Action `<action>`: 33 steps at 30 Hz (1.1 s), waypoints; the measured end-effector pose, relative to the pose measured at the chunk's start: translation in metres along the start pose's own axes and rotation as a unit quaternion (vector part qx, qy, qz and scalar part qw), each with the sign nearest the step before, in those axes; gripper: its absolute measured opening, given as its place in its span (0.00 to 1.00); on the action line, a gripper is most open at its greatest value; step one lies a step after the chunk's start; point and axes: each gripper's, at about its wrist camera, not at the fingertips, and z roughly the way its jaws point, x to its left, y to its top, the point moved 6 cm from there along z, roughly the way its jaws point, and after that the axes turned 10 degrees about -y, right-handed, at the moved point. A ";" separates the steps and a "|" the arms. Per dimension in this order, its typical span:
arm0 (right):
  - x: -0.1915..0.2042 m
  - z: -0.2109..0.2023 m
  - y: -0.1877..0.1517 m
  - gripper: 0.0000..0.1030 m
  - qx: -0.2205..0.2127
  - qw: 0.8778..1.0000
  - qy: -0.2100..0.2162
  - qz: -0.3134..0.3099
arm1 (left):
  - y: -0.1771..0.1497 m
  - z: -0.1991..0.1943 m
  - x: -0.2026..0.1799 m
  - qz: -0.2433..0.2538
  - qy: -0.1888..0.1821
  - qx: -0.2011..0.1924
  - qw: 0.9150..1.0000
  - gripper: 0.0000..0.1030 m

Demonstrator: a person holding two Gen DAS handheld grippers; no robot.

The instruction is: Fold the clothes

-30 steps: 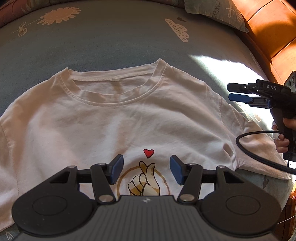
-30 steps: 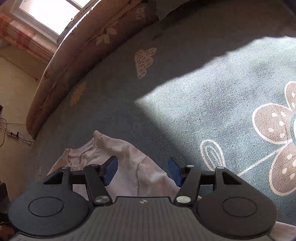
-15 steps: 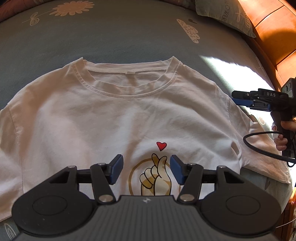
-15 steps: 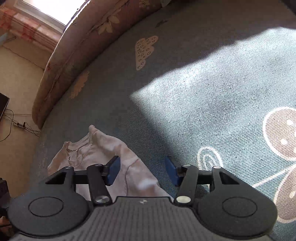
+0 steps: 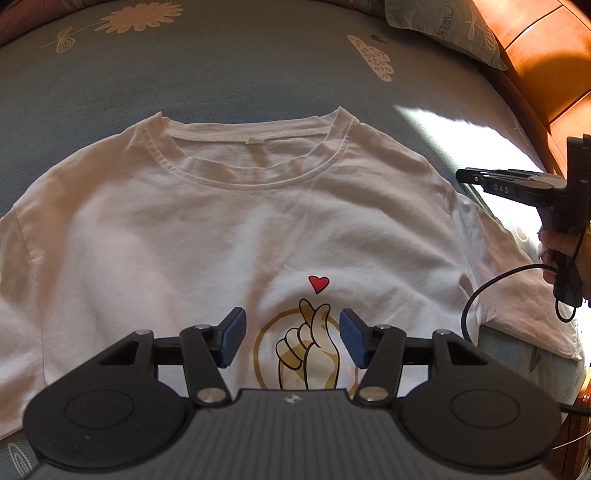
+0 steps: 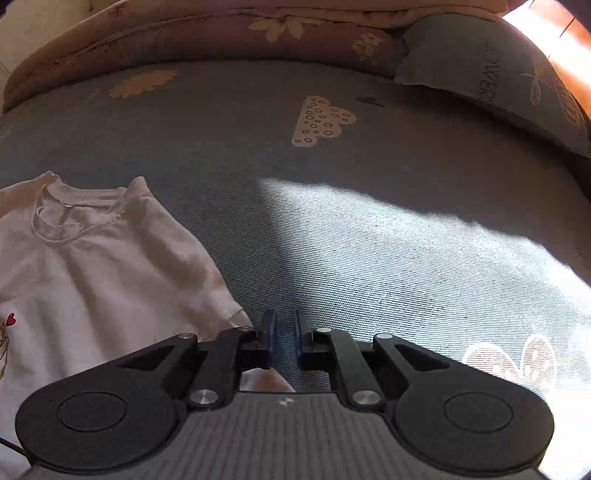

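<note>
A white T-shirt [image 5: 221, 229] with a red heart and a finger-heart print lies flat, front up, on the blue-grey bed sheet [image 5: 221, 74]. My left gripper [image 5: 290, 338] hangs open above the print, with only the shirt's chest seen between its blue pads. My right gripper [image 5: 465, 175] sits over the shirt's right shoulder and sleeve, held by a person's hand [image 5: 565, 254]. In the right wrist view the right gripper [image 6: 285, 338] has its jaws closing to a narrow gap. Only bare sheet shows in that gap. The T-shirt [image 6: 92, 280] lies to its left.
A grey-blue pillow [image 6: 498, 74] lies at the far right by the orange wooden headboard [image 5: 546, 55]. A brown floral quilt [image 6: 221, 33] runs along the far edge. A black cable [image 5: 491, 288] loops over the right sleeve. Sunlight falls on the sheet right of the shirt.
The right gripper has rolled and swung, so the collar now shows at its left, and its jaws have narrowed from wide to nearly together. The left gripper has hardly shifted.
</note>
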 end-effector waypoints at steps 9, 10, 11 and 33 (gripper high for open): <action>-0.050 -0.065 -0.062 0.39 0.053 0.977 0.061 0.199 | -0.006 0.001 0.007 -0.019 -0.001 0.001 1.000 0.55; -0.055 -0.063 -0.070 0.40 0.052 0.976 0.049 0.203 | -0.008 0.003 0.007 -0.018 0.001 0.004 1.000 0.55; -0.060 -0.061 -0.078 0.40 0.051 0.976 0.038 0.208 | -0.010 0.004 0.007 -0.015 0.004 0.008 1.000 0.55; 0.026 -0.053 -0.061 0.57 0.068 0.976 0.130 0.164 | -0.048 -0.024 0.009 -0.025 0.022 0.013 0.999 0.56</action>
